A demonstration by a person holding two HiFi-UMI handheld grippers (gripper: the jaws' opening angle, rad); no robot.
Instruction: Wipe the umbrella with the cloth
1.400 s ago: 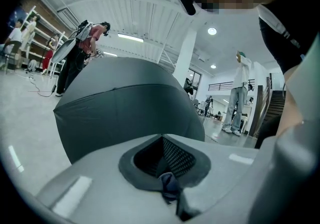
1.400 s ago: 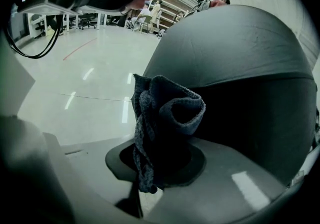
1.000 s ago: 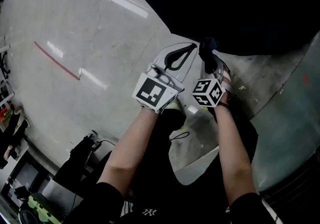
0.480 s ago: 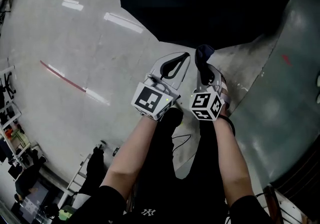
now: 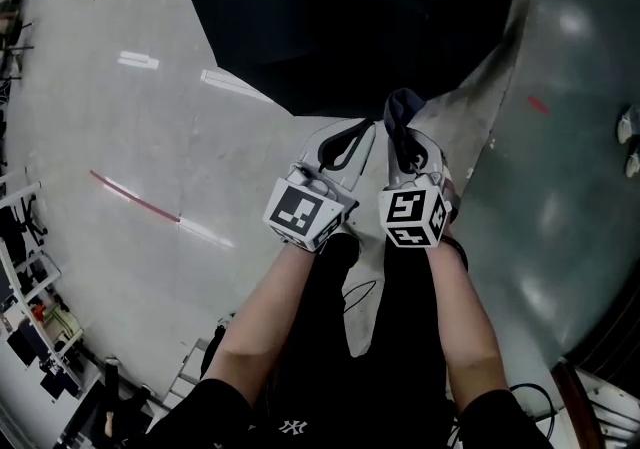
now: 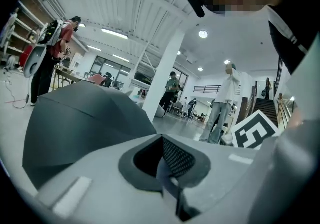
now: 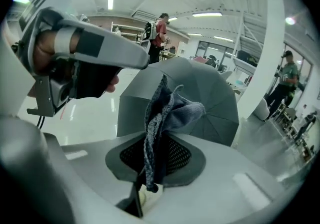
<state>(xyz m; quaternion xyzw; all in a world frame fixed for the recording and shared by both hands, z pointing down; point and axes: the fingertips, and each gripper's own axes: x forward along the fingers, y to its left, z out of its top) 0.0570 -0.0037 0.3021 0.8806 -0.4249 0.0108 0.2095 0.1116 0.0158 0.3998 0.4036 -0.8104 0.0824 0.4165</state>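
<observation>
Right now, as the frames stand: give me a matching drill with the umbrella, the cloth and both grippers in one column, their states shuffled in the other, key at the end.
Things:
1. umbrella
2. cloth
3. left gripper
4. right gripper

States:
A. jaws together, nothing between them
B. open, dark canopy, ahead of both grippers
C. jaws clamped on blue-grey fabric
D. bunched up, pinched between two jaws and sticking out past them

Pairs: 1-B, 2-D, 3-A, 4-C
</observation>
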